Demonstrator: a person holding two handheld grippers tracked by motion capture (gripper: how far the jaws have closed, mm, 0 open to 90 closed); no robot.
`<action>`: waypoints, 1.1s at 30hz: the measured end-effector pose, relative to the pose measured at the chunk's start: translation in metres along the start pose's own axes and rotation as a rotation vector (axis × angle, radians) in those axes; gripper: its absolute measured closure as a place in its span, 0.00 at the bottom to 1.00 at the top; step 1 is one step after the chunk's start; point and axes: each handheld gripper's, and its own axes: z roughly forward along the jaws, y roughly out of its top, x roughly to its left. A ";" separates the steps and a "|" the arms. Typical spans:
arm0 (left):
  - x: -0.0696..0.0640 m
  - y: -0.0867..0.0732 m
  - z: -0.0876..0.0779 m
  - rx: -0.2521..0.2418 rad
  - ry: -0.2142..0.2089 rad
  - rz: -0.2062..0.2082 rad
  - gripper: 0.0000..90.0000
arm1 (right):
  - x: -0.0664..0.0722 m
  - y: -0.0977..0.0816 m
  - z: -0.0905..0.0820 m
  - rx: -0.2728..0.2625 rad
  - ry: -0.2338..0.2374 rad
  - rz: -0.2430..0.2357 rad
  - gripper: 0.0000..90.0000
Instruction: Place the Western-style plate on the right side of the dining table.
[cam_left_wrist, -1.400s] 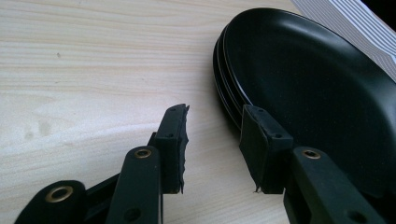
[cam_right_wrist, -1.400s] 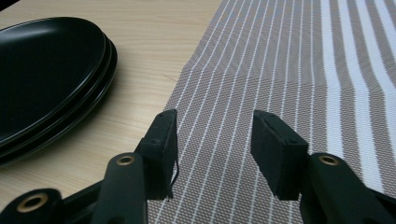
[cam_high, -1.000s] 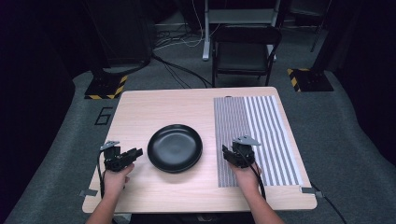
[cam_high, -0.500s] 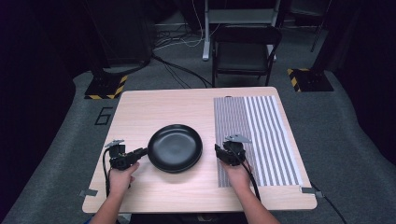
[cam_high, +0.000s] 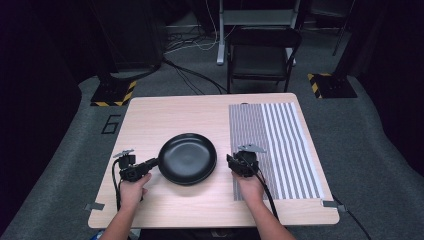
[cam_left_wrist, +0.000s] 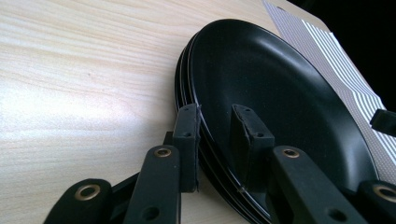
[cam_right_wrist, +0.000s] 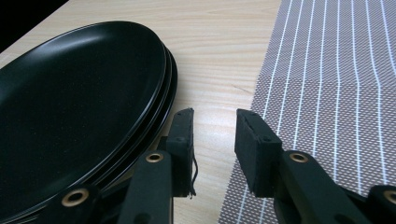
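Note:
A stack of three black plates (cam_high: 187, 157) (cam_left_wrist: 271, 79) (cam_right_wrist: 79, 93) sits in the middle of the wooden table (cam_high: 175, 115). My left gripper (cam_high: 154, 162) (cam_left_wrist: 215, 123) is at the stack's left rim. Its jaws straddle that rim, one outside and one over the top plate's inner face, and have just been closing; I see no firm pinch. My right gripper (cam_high: 231, 162) (cam_right_wrist: 214, 126) stands just off the right rim, its jaws also just closing. They are still apart, with only bare table and the mat's edge between them.
A grey striped mat (cam_high: 280, 140) (cam_right_wrist: 336, 70) covers the table's right part. Behind the table stands a black chair (cam_high: 262, 55), with yellow-black striped bases (cam_high: 112, 92) on the floor and cables running between them. Tape tabs mark the table's near corners.
My right gripper has slid left, off the mat and up to the plates' rim. My left gripper's tips now reach around the left rim. Both pairs of jaws have narrowed.

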 end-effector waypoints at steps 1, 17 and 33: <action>0.000 0.000 0.001 0.001 -0.001 -0.005 0.82 | 0.000 0.000 0.001 0.001 0.002 0.006 0.74; 0.000 -0.005 0.005 -0.009 0.016 -0.046 0.88 | 0.006 -0.001 0.012 0.004 0.068 0.134 0.74; 0.002 -0.008 0.004 -0.027 0.005 -0.034 0.88 | 0.018 0.002 0.022 -0.006 0.120 0.195 0.77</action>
